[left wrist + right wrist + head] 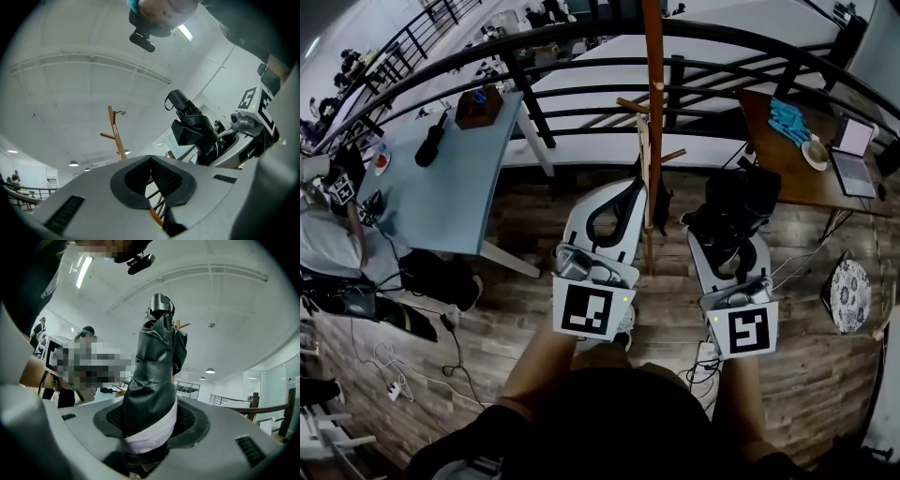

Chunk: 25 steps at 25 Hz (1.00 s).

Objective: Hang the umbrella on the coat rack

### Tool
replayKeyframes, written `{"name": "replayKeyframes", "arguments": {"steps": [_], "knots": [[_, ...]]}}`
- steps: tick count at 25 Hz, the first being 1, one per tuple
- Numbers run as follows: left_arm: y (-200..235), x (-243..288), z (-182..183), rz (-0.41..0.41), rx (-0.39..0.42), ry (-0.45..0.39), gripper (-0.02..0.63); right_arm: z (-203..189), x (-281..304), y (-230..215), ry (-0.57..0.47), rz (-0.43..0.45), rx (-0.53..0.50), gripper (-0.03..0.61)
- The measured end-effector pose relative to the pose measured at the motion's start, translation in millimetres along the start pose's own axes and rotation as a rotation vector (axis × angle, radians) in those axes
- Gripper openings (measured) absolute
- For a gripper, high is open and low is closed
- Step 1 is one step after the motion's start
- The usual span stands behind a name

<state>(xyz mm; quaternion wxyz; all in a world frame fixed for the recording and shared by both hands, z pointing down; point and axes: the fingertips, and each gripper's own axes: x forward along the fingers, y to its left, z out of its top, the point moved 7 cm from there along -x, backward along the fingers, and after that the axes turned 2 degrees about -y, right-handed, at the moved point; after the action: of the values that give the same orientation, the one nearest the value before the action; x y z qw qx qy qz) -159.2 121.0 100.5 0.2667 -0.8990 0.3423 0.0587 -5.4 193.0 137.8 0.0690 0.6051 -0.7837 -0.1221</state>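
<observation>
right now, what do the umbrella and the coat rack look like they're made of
Umbrella: black fabric with a dull sheen, probably coated nylon or polyester. It bunches in soft folds and creases, and a paler layer shows at its lower end.
Coat rack: looks like wood with an orange-brown, lightly glossy finish, and its angled pegs match. Painted metal can't be ruled out.

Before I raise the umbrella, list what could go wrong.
1. The right tool grips the umbrella around its folded fabric, so it may slide out when tilted.
2. The rack's pegs look short; the umbrella could slip off.
3. The left tool sits shut close beside the rack pole and might knock it.
</observation>
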Motion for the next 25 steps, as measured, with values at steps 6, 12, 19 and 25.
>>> {"name": "replayKeyframes", "arguments": {"steps": [6, 12, 19, 25], "knots": [[20.5, 20.5, -16.2, -0.006, -0.013, -0.023, 0.011, -3.1, 29.4, -9.5, 0.021, -0.024, -0.005, 0.241], [38.6, 40.5, -35.8, -0.022, -0.027, -0.028, 0.011, -7.9, 55.5, -17.1, 0.031, -0.045, -0.002, 0.241], [44.4, 60.1, -49.1, -0.075, -0.053, -0.04, 0.011, -14.9, 75.8, -27.8, 0.061, -0.089, 0.012, 0.241], [51.2, 68.4, -64.2, -0.128, -0.078, -0.049, 0.011, -23.4, 90.4, -34.5, 0.083, -0.122, 0.011, 0.241]]}}
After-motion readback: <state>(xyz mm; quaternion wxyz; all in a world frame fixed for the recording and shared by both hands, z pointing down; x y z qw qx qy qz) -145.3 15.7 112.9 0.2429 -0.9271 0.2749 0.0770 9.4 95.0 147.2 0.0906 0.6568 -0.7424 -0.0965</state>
